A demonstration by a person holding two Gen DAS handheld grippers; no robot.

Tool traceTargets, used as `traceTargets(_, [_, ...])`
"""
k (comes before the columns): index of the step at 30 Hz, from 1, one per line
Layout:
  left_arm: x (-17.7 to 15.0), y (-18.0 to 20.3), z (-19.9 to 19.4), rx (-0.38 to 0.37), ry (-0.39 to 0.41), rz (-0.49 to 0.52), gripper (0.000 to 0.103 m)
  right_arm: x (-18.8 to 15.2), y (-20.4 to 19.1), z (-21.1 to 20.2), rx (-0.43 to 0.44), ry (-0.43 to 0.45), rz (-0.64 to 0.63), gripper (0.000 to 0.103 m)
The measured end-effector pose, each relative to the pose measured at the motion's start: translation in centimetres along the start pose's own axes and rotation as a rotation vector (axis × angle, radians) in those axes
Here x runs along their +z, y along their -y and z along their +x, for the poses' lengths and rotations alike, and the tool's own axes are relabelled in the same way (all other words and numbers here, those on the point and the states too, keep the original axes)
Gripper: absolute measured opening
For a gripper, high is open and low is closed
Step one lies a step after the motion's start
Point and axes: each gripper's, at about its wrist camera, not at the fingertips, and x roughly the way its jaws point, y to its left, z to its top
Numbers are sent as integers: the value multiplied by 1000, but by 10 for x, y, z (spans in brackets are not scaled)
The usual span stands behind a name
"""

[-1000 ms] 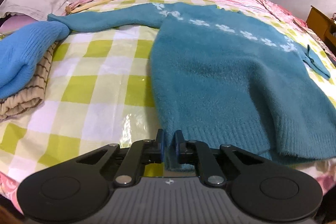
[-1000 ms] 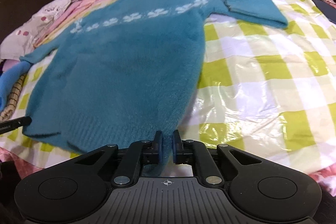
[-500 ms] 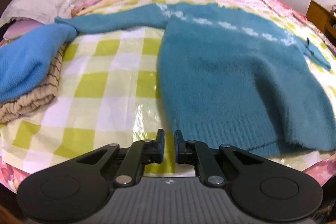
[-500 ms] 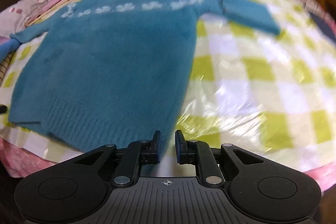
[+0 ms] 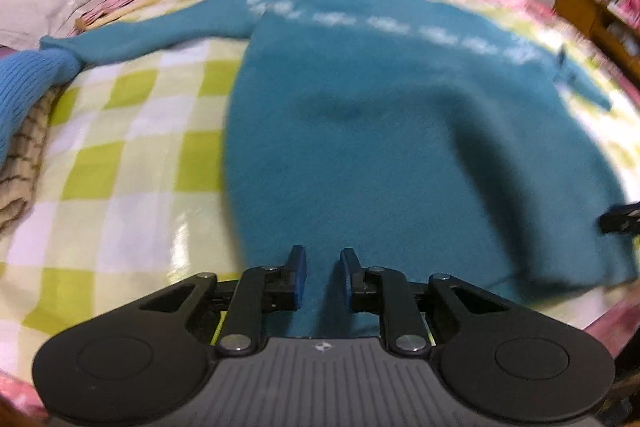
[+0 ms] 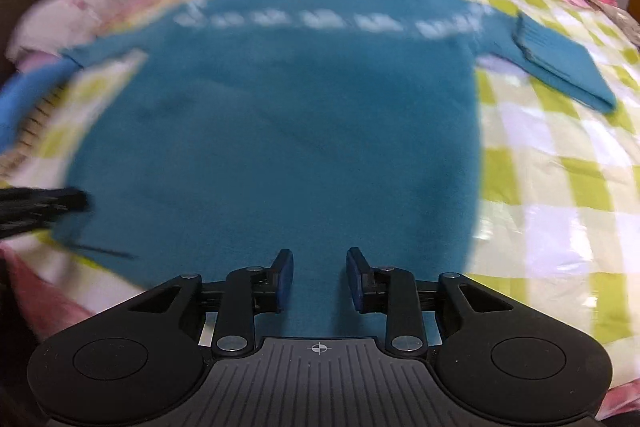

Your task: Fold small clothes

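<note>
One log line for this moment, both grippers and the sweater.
left gripper: open, over hem | right gripper: open, over hem | teal sweater: flat on checked bedspread, unfolded | frames blurred

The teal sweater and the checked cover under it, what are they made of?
Teal sweater: probably fuzzy knitted wool or acrylic, with a soft matte nap and ribbed cuff. Checked cover: seemingly cloth under clear plastic, since glare streaks shine on it.

We see soft indoor light from above. Motion blur smears the teal sweater [image 5: 380,131] and its white pattern in both views, worst toward the left edge of the right wrist view. Glare shines on the checked bed cover [image 6: 560,211]. Fisheye bending curves the bed's edges; the corners go dark.
</note>
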Motion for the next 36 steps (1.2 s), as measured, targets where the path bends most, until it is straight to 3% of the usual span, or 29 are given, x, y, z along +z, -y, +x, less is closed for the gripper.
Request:
traceTargets(1, [-1,-3,-2,12,-7,14,26,-2,6,4,-40,-20,-7,22])
traceTargets(5, [-1,-11,-7,142,-43,87,22,-2,24,5,-58,-39,-5,12])
traceTargets(8, [-1,-17,-10,199,-55,100,33,-5,25,7,-78,-29,-53,11])
traceTargets(14, [0,-12,-26,171,-17,94,32,-12,32,-8,-53,-8,-26,10])
traceTargets(17, [6,-3,-41,141,35,83,32,-15,34,-28,-13,67,19,22])
traceTargets(19, [10,5,-45,116,56,76,32,-17,38,-34,17,102,41,22])
traceTargets(24, [14,32,-33,54,25,78,32,-24,48,-8,22,53,114,22])
traceTargets(28, [6,45,2,59,-114,86,32,-31,47,-17,27,87,119,22])
traceTargets(32, [11,55,-4,76,-107,114,32,-32,58,-29,61,122,177,23])
traceTargets(36, [25,66,-28,40,-19,112,32,-24,67,-45,65,184,188,25])
